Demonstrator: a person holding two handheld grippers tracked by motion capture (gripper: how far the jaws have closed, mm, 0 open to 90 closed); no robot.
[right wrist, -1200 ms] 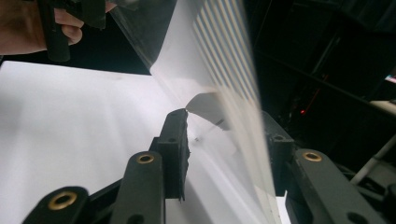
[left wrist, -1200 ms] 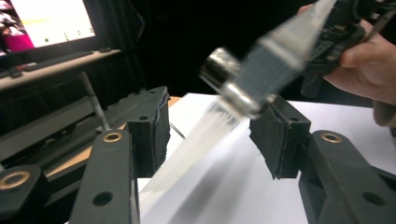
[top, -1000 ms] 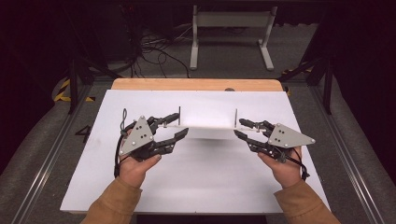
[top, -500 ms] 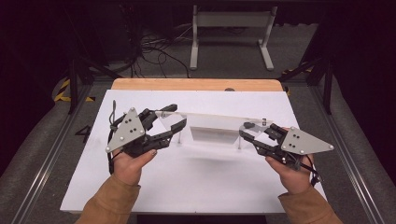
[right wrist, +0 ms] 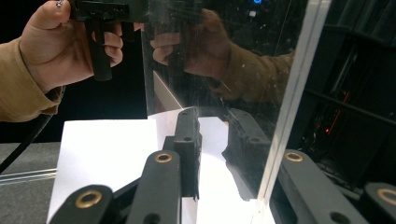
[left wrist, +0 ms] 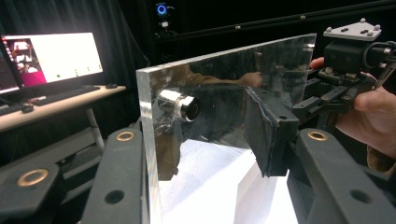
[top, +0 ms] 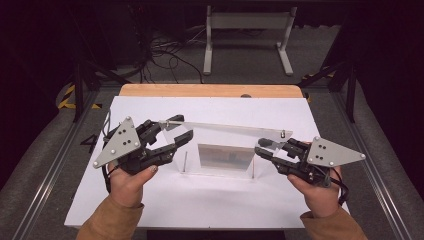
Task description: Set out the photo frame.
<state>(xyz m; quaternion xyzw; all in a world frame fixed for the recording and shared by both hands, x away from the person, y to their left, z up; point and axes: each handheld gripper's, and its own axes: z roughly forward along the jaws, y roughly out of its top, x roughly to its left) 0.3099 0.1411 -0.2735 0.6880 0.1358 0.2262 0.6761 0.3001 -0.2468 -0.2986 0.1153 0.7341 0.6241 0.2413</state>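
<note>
A clear acrylic panel with small metal standoffs hangs above the white table, held at both ends. My left gripper is shut on its left end and my right gripper on its right end. In the left gripper view the panel stands between my jaws, with a metal standoff poking through it and the person's other hand behind. The right gripper view has the panel's edge running up between my jaws, and the glossy sheet mirrors a hand and sleeve.
The white table board has a wooden strip along its far edge. A white metal stand and cables lie on the floor beyond. A lit monitor sits on a desk to the side.
The panel stood upright on the table a second ago; it has since come up off the board and tilted. Both hands have moved slightly outward and the left one has risen.
</note>
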